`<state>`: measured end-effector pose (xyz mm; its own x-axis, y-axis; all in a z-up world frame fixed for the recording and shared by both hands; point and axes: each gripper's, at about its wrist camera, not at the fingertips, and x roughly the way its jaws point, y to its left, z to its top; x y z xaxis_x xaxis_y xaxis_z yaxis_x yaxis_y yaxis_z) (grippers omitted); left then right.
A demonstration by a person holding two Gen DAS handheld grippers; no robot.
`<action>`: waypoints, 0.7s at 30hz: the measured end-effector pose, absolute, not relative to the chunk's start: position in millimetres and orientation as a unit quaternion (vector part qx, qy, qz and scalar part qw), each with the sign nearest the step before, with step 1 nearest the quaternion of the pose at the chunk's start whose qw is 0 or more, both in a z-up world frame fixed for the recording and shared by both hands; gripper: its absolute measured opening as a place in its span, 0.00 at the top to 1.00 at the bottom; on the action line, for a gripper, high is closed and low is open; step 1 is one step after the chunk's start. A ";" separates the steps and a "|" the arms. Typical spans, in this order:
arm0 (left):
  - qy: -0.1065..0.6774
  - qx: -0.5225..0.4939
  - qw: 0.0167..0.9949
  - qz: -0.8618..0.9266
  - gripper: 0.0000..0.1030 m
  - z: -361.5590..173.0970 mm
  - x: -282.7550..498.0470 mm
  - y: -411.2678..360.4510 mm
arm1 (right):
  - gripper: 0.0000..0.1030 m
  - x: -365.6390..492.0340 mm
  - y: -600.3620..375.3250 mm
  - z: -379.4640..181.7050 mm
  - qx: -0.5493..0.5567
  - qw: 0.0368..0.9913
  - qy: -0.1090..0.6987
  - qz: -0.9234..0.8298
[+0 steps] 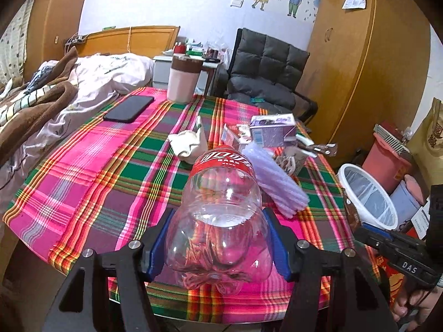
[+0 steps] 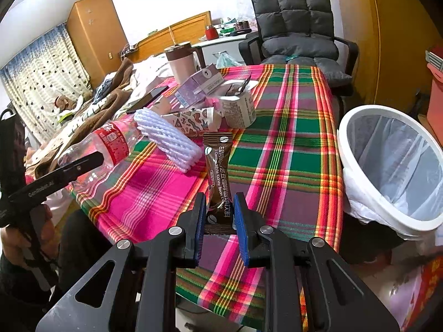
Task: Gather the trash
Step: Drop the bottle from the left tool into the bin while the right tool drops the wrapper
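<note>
The left gripper (image 1: 218, 246) is pinching the clear base of an empty plastic bottle (image 1: 221, 221), blue pads pressing both sides and holding it tilted above the plaid tablecloth (image 1: 91, 171). The right gripper (image 2: 220, 221) is clamping a brown coffee sachet (image 2: 218, 171) upright, seemingly clear of the cloth. The white lined bin (image 2: 393, 166) is standing just beside the table's right edge, near both pieces of trash.
</note>
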<state>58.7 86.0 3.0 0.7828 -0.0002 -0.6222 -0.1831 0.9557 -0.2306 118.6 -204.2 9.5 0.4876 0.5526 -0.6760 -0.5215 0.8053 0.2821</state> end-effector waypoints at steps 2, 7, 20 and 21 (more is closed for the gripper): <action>0.322 -0.141 0.935 0.046 0.40 6.9 57.5 83.5 | 0.78 117.9 -205.4 11.7 0.021 0.865 0.396 0.308; 0.316 -0.140 0.938 0.036 0.40 14.6 57.3 73.8 | 0.78 119.4 -211.3 16.5 0.025 0.870 0.391 0.298; 0.289 -0.123 0.949 0.015 0.40 39.8 77.8 45.2 | 0.78 130.0 -236.0 26.7 0.040 0.889 0.375 0.261; 0.287 -0.122 0.950 0.016 0.40 41.5 79.7 44.2 | 0.78 130.9 -237.9 27.2 0.042 0.890 0.374 0.259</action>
